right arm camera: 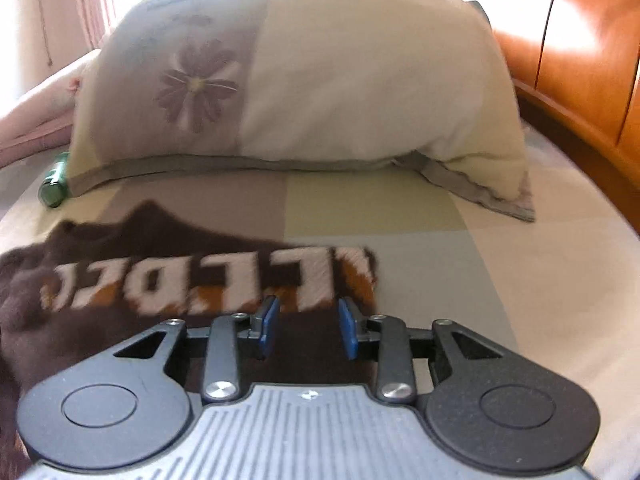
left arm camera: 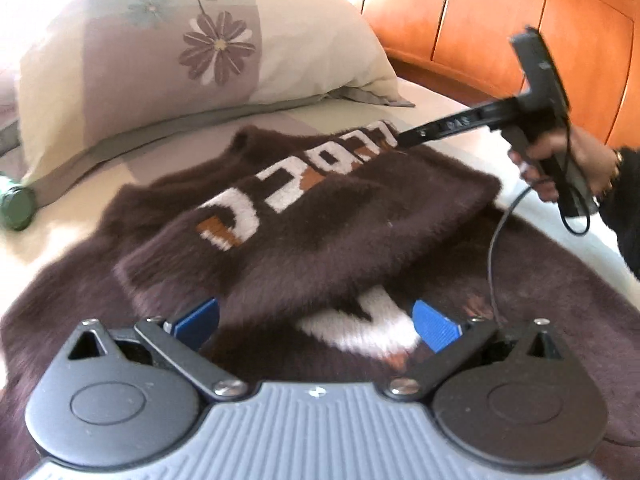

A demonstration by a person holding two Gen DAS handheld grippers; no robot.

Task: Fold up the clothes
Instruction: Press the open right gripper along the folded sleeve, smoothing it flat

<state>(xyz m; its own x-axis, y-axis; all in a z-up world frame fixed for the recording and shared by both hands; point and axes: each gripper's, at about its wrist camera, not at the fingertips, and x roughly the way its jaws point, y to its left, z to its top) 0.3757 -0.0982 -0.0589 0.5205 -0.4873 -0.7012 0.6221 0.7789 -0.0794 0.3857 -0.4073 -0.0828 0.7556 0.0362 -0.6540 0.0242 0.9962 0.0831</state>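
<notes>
Two hand-held grippers figure in our list, both over one brown fleece garment (left arm camera: 328,232) lying on a bed (right arm camera: 500,264). Item one, the garment: dark brown, fuzzy, with large white and orange block letters; we find it partly folded, an upper layer doubled over a lower layer that spreads toward the left wrist camera, the lettering reading upside down from both views. Item two, the left hand-held gripper (left arm camera: 316,322): blue pads set wide apart, nothing pressed between them, the folded edge of the garment lying just in front of and between the pads; whether they touch the fleece we cannot tell. Item three, the right hand-held gripper (right arm camera: 307,326): blue pads parted with a clear gap, nothing clamped, poised over the right-hand edge of the garment near the last letters. From the left wrist view we see this same tool held by a hand (left arm camera: 568,164) with a dark sleeve, its fingers reaching to the far lettered edge of the upper layer. Item four, a pillow (right arm camera: 320,80) with a purple flower print, at the head of the bed, well apart from the garment. Item five, a green bottle (right arm camera: 55,184) lying beside the pillow's left corner. Item six, an orange wooden headboard (left arm camera: 500,20) along the right.
</notes>
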